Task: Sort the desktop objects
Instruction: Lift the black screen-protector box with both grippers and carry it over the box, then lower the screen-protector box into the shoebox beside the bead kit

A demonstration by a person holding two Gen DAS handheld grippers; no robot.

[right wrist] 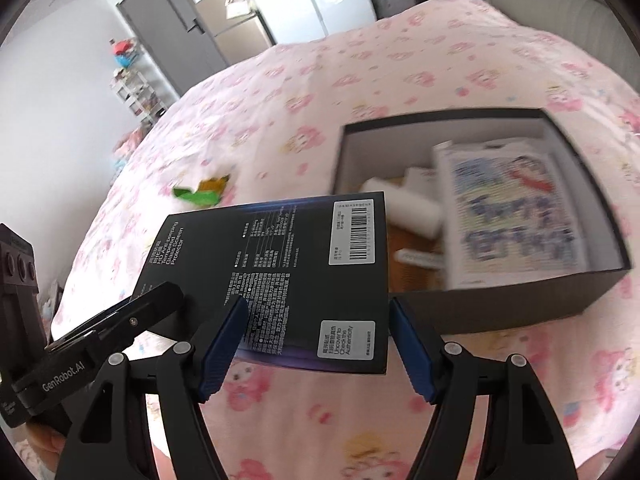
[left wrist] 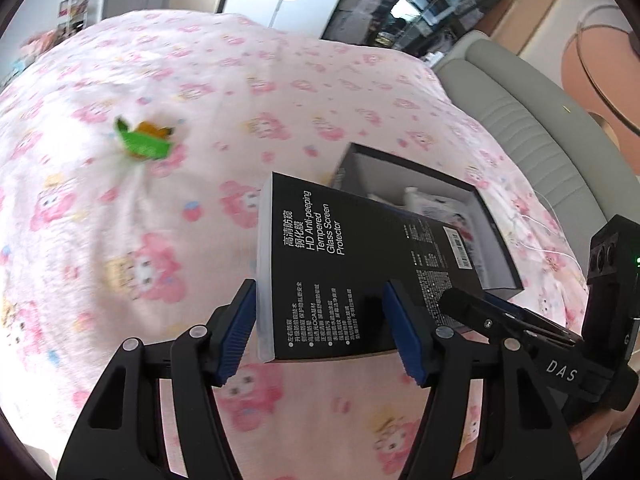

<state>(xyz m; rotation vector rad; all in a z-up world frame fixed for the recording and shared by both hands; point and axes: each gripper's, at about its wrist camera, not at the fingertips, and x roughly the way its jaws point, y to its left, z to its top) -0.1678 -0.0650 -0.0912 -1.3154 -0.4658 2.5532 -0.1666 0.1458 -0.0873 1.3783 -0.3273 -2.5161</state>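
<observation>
A flat black screen-protector box (left wrist: pixel 340 272) is held above the pink bedspread; it also shows in the right wrist view (right wrist: pixel 288 280). My left gripper (left wrist: pixel 324 328) is shut on its near end, blue pads on both sides. My right gripper (right wrist: pixel 316 344) is open, its jaws standing around the box's other end without clearly touching it. Behind lies an open black storage box (right wrist: pixel 520 304) holding a printed packet (right wrist: pixel 516 216) and white items (right wrist: pixel 408 204); its far rim shows in the left wrist view (left wrist: pixel 408 164). A green and orange wrapper (left wrist: pixel 142 140) lies on the spread; it also shows in the right wrist view (right wrist: pixel 200 194).
The pink patterned bedspread (left wrist: pixel 160 240) covers the whole work surface. A grey padded headboard or sofa (left wrist: pixel 532 120) runs along the right. Cabinets and a door (right wrist: pixel 192 28) stand beyond the far edge.
</observation>
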